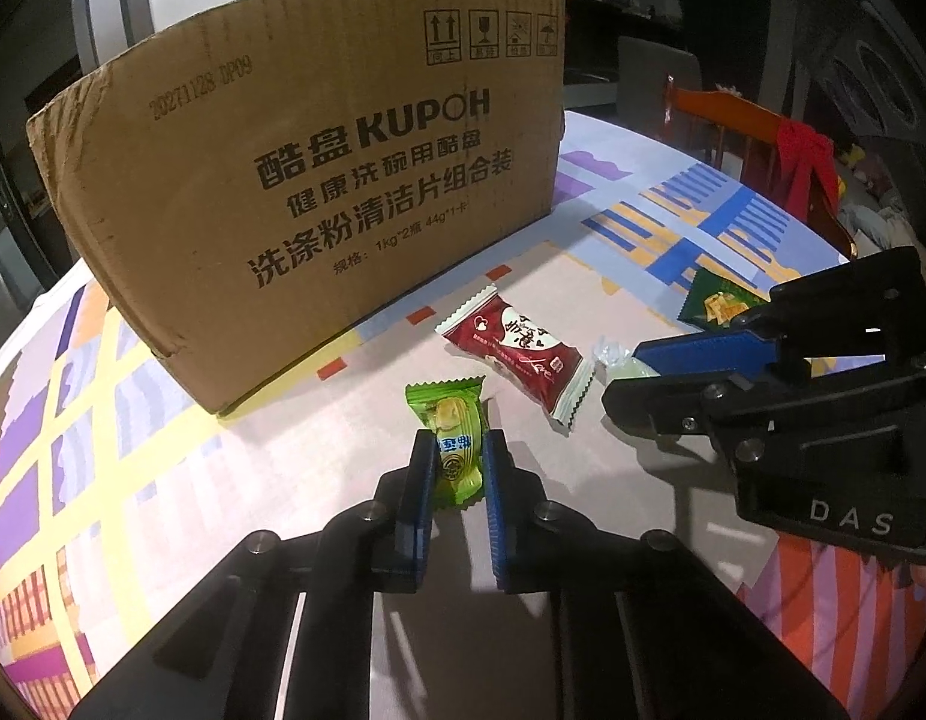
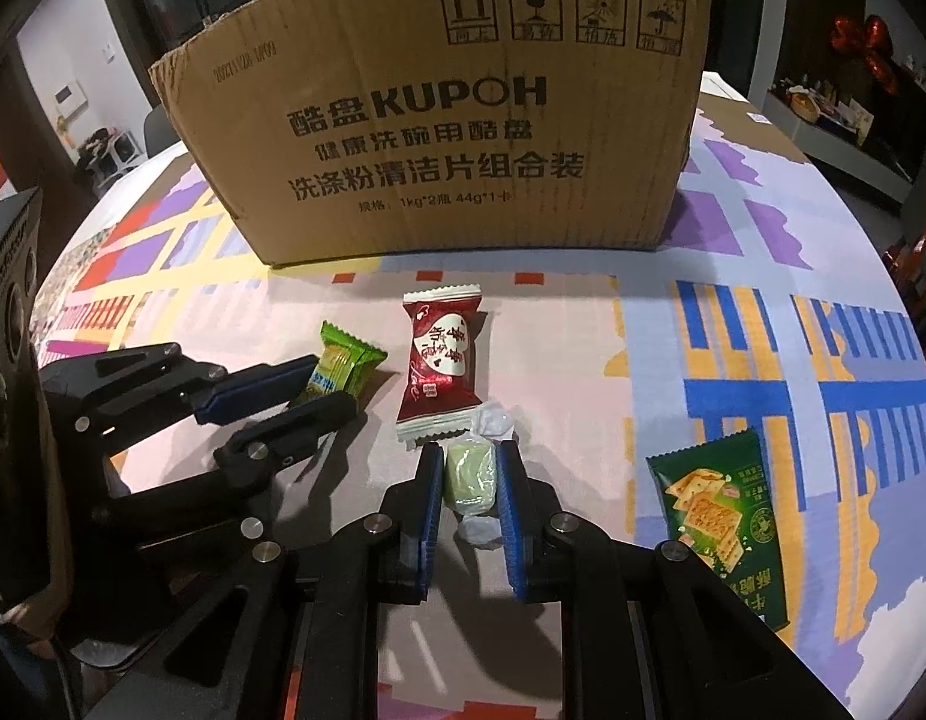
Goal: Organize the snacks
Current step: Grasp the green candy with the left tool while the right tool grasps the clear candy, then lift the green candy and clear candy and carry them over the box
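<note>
Left tongs [image 1: 457, 450] clamp the bright green wrapped snack [image 1: 450, 432], lower centre of frame; right tongs [image 2: 469, 468] clamp the pale green clear-wrapped candy [image 2: 470, 476], red packet [image 2: 440, 360] just above

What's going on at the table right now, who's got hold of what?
A person is working two handheld grippers over a patterned tablecloth in front of a cardboard box. The left gripper is shut on a green wrapped snack; the right gripper is shut on a pale green candy in clear wrap. Both snacks sit low at the cloth. A red wrapped snack and a dark green cracker packet lie loose on the table, not yet handled.
</note>
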A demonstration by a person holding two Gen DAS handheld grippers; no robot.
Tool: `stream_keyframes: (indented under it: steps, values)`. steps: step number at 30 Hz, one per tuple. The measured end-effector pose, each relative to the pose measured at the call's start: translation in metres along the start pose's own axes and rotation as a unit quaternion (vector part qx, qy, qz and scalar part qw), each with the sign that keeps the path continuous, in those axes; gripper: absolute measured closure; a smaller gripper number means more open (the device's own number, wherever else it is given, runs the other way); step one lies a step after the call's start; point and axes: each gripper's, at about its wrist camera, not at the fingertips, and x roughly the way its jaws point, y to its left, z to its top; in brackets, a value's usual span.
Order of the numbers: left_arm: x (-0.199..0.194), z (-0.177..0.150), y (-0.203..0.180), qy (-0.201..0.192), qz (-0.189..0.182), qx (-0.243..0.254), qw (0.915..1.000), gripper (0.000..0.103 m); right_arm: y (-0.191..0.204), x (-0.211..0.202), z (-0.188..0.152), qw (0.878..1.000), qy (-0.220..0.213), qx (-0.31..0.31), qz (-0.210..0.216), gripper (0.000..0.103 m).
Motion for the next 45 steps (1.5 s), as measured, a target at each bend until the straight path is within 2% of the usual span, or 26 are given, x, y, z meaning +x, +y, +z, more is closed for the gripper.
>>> stream_keyframes:
  steps: [9,23,33,45]
  values:
    - [-0.007,-0.003,0.000,-0.003,0.005,-0.007,1.0000,0.088,0.001,-0.005,0.001,1.000,-0.007,-0.002,0.001,0.084]
    - [-0.036,0.009,-0.003,-0.022,0.030,-0.012,0.9992,0.088,0.002,-0.026,0.009,0.999,-0.033,-0.005,0.002,0.084]
    - [-0.066,0.016,-0.006,-0.035,0.056,-0.043,0.9969,0.088,0.004,-0.055,0.015,0.998,-0.064,-0.012,0.006,0.084]
    - [-0.091,0.026,-0.008,-0.045,0.099,-0.089,0.9901,0.088,0.003,-0.087,0.023,0.995,-0.098,-0.019,0.010,0.084]
